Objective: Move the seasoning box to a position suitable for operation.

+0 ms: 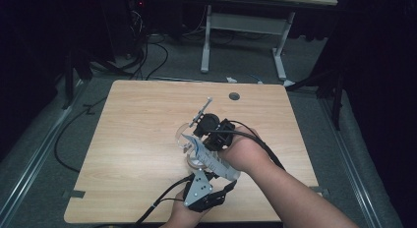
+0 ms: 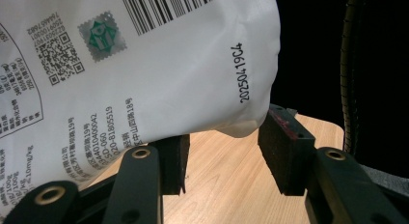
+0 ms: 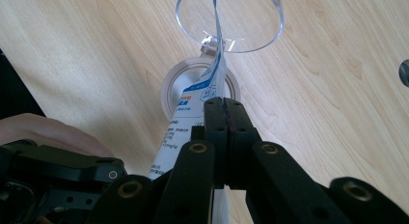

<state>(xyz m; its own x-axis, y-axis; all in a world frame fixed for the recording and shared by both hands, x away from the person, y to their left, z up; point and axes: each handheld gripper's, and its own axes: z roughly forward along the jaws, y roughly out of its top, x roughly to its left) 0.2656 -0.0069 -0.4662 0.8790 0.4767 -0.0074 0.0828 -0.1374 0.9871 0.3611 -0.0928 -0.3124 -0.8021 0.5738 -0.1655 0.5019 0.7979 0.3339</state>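
Presently, both grippers are holding a white printed pouch (image 3: pixel 193 118), right gripper (image 3: pixel 224 105) pinching its edge, left gripper (image 2: pixel 222 154) cradling its base, tilting next toward the clear cup (image 3: pixel 229 21).

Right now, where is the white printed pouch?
The white printed pouch hangs mid-table in the high view, between both hand-held grippers, its tip by the clear cup.

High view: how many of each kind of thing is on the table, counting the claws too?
White pouch: 1
Clear cup: 1
Tape roll: 1
Claws: 2 (left claw, right claw)
Total: 5
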